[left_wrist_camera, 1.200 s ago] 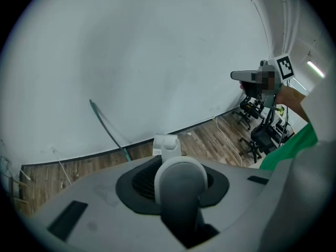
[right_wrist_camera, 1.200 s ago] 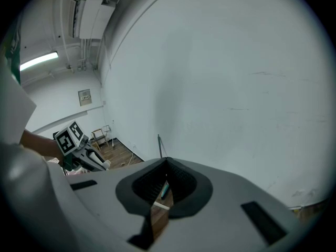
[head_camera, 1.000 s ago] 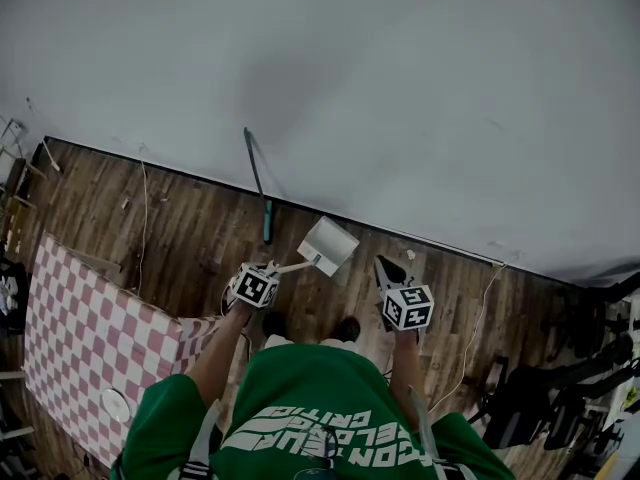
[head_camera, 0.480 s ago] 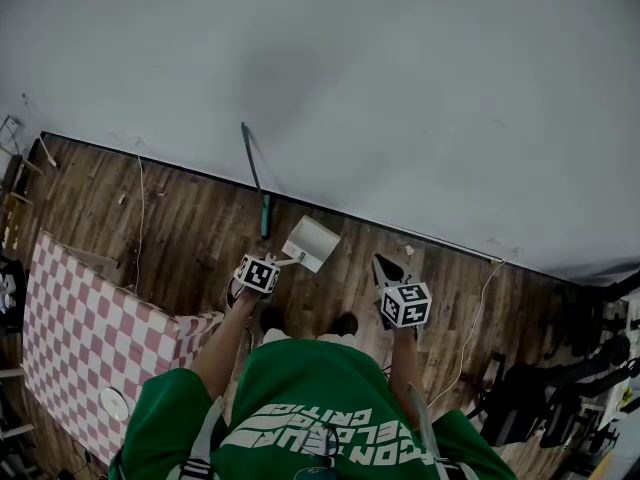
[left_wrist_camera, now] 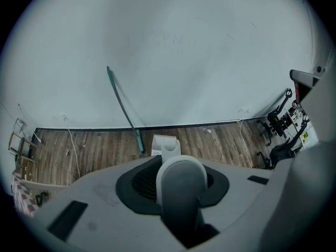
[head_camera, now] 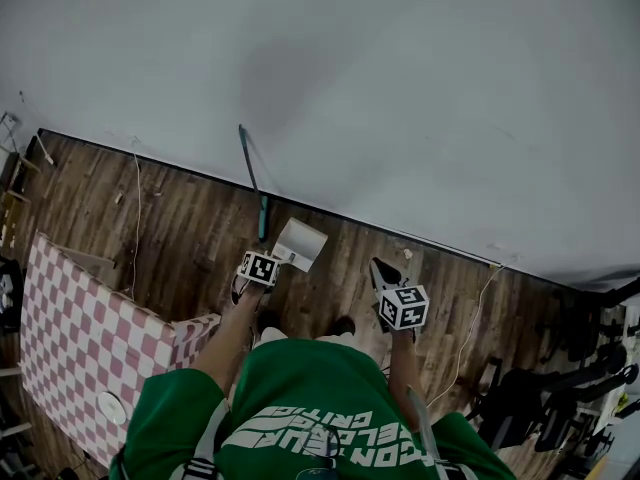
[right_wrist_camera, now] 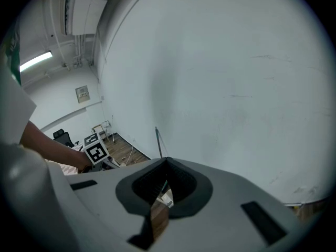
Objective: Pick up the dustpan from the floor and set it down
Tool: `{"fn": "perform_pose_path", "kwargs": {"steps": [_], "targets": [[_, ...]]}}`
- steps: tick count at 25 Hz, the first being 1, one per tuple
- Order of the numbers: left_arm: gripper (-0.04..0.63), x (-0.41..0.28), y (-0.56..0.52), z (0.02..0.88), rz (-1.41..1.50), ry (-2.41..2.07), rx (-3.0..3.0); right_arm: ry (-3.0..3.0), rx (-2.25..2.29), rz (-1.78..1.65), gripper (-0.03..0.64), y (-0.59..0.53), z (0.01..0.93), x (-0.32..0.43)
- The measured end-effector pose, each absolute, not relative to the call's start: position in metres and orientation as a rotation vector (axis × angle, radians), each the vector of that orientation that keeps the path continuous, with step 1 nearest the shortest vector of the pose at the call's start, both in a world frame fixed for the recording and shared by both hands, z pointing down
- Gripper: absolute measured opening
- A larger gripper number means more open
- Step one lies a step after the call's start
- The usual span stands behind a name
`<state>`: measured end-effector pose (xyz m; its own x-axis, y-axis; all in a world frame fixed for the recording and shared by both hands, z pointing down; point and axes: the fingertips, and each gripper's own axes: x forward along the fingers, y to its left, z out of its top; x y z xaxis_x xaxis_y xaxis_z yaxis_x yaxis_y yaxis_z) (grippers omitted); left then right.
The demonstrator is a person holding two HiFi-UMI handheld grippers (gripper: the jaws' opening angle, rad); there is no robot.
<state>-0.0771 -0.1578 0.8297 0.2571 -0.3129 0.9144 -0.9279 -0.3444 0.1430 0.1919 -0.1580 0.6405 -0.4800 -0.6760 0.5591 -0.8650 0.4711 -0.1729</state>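
Along wall (head_camera: 400, 88) foot, bare plank floor (head_camera: 180, 228) open ahead and rightward. Left tongs (head_camera: 275, 264) clamped on handle of white dustpan (head_camera: 300, 243), shifted nearer teal broom (head_camera: 252, 178) than a second ago. Right tongs (head_camera: 383, 270) closed, empty. Checked table (head_camera: 80, 338) close left; cable (head_camera: 470, 328) right.

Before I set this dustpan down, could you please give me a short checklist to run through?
1. Grip: left gripper closed on the dustpan's white handle: ok.
2. Dustpan touching the floor: cannot tell.
3. Broom out of the way: ok, it leans on the wall, close beside the dustpan but apart from it.
4. Shoes away from the dustpan: ok, they are nearer the person.
5. Right gripper free: ok, nothing between its jaws.
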Motion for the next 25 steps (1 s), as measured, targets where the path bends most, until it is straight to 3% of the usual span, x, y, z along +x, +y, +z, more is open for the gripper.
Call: {"fn": "perform_pose_path", "kwargs": {"steps": [25], "targets": [[0.107,-0.067,-0.241,0.893,1.102,-1.165,1.641,-2.238,1.262,0.727,0.008,-0.156,0.688,0.215]]}}
